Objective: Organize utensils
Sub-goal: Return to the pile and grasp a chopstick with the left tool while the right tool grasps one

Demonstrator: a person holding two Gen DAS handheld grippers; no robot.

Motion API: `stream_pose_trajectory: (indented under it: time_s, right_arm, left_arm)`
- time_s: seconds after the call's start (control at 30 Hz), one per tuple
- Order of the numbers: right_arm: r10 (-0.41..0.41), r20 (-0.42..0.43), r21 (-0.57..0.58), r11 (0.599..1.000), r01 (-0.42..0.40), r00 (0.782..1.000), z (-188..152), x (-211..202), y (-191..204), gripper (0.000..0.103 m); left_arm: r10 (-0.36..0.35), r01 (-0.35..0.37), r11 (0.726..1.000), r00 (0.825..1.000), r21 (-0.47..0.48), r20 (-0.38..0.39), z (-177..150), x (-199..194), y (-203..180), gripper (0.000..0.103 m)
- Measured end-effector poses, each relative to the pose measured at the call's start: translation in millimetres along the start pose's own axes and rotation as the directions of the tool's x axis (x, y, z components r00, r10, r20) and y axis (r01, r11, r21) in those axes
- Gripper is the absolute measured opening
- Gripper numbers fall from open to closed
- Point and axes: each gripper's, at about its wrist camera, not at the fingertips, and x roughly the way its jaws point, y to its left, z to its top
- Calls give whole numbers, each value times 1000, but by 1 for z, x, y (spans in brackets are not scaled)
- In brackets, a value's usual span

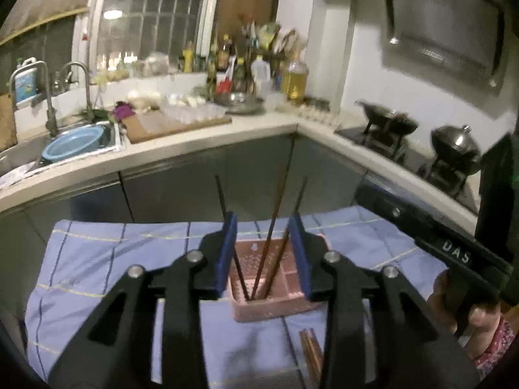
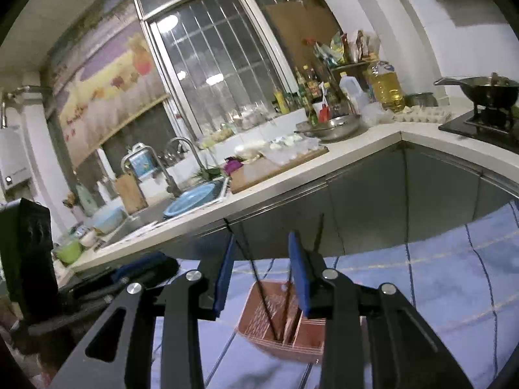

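A pink perforated utensil holder (image 1: 275, 304) stands on a blue checked cloth (image 1: 97, 259). Several dark and brown chopsticks (image 1: 271, 240) stand upright in it. A few brown chopsticks (image 1: 311, 353) lie on the cloth in front of it. My left gripper (image 1: 265, 253) is open and empty, just above the holder. The right gripper's body (image 1: 454, 253) crosses the right side of that view. In the right wrist view the holder (image 2: 285, 327) with chopsticks (image 2: 259, 278) sits below my right gripper (image 2: 262, 275), which is open and empty.
A white L-shaped kitchen counter (image 1: 207, 142) runs behind the cloth, with a sink (image 1: 107, 136) holding a blue basin (image 1: 74, 146), a wooden cutting board (image 1: 175, 123), bottles (image 1: 293, 77) and a gas stove with woks (image 1: 389, 123). Grey cabinets (image 1: 181, 188) are below.
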Motion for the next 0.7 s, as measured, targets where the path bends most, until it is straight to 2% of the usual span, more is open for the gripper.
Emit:
stream_pose_trajectory:
  time_s: [0.07,0.13,0.2,0.23,0.27,0.3,0.4,0.5,0.57,0.7]
  right_arm:
    - [11,-22,5,1000,-11,1000,-22,-22,-3,35]
    - [-18,-95,-4,1000,18,995,-63,-35,-11,34]
    - [-74,-192,-28,997,69,979,-110,-37,-18,27]
    - [-109,-256,-50,994,100,960,-139,-36,-22,22]
    - [-132,-303,-61,991,119,944,-159,-35,-25,21]
    - [-142,-338,-61,990,129,930,-174,-33,-28,19]
    - [-182,-436,-58,983,174,882,-220,-29,-36,17]
    - [-198,-481,-80,980,182,854,-238,-26,-35,17]
    - [-216,-505,-112,976,184,836,-247,-21,-29,17]
    - [-238,-476,-160,970,183,847,-252,-17,-16,17]
  left_arm:
    - [-22,22,1000,1000,-8,1,-22,-16,-1,32]
    - [-39,38,999,998,-13,-44,-57,-20,0,33]
    - [-39,37,999,992,-16,-122,-99,-13,0,32]
    - [-39,36,999,985,-22,-167,-119,-8,0,32]
    - [-49,43,999,976,-31,-213,-136,-2,0,32]
    - [-74,63,997,959,-50,-274,-159,7,-1,32]
    - [-109,82,993,917,-84,-384,-204,21,-8,32]
    - [-130,108,991,898,-76,-420,-222,25,-22,32]
    - [-132,121,991,894,-53,-427,-227,24,-31,32]
    - [-115,114,993,897,-27,-427,-228,28,-41,32]
